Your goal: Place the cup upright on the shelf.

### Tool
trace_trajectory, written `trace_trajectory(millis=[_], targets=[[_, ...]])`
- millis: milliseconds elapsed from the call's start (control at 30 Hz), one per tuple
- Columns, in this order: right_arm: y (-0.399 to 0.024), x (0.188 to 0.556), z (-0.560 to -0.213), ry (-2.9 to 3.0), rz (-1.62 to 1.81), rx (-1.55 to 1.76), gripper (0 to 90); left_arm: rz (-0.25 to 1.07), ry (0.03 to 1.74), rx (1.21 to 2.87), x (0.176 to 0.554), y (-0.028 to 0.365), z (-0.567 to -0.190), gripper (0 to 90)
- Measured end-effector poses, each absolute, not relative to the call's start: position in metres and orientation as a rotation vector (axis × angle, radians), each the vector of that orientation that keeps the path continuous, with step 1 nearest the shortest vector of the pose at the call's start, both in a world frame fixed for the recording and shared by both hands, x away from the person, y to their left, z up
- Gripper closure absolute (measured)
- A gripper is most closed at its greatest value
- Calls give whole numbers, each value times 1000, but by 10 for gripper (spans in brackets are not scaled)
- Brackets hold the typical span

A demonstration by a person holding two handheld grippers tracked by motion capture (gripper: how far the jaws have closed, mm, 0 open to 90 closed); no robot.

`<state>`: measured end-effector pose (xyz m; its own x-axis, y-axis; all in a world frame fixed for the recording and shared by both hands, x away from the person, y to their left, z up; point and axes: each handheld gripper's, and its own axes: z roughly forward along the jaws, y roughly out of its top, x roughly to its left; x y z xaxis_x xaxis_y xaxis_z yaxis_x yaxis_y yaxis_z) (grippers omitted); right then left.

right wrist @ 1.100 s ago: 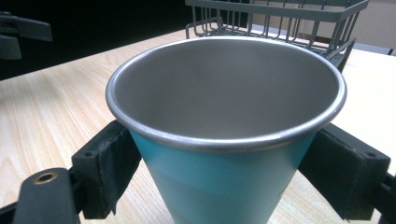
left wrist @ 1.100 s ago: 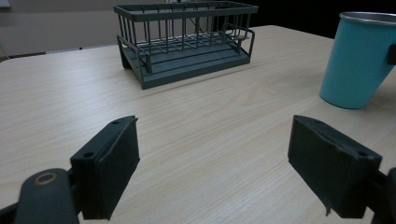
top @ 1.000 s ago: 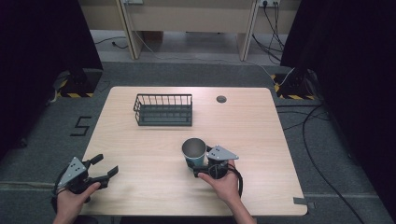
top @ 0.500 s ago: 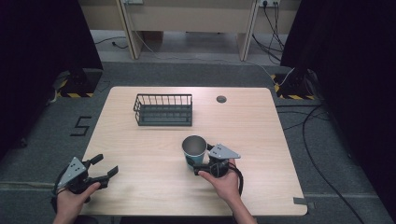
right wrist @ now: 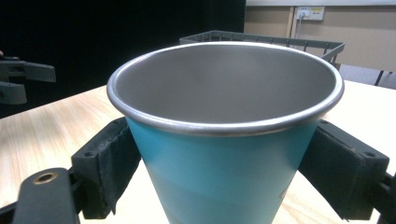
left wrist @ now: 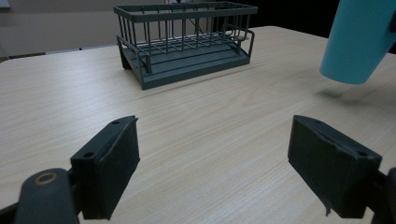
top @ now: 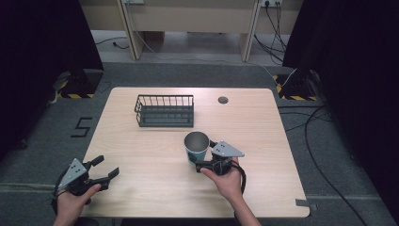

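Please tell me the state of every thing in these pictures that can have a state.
Teal cup with steel rim and inside: upright, empty, lifted off table.
Dark grey wire rack: upright, empty.
Right gripper: shut on the cup.
Left gripper: open, holding nothing.

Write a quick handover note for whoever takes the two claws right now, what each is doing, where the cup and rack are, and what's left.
Right claw: shut on the teal cup, jaws on both sides of its body. In the left gripper view the cup's base hangs just above the table, upright and empty.
Left claw: open, holding nothing, low over the near left corner.
Wire rack: empty, at the far middle of the table, apart from the cup.
Done: cup gripped and lifted.
Left: probably carry the cup to the rack and set it in; nothing is in the rack yet.
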<state>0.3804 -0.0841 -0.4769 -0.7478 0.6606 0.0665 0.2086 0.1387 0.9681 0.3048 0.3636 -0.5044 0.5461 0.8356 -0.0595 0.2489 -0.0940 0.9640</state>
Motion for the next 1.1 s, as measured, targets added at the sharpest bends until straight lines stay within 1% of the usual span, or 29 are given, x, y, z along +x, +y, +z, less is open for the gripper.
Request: trace_trajectory(millis=[667,1100], targets=[[-78,399,-455,1980,1662,825,163,635,931,1634,305,364,-504,160],[-65,414,-443,1951,1685,814,163,634,930,1634,305,364,-504,162]])
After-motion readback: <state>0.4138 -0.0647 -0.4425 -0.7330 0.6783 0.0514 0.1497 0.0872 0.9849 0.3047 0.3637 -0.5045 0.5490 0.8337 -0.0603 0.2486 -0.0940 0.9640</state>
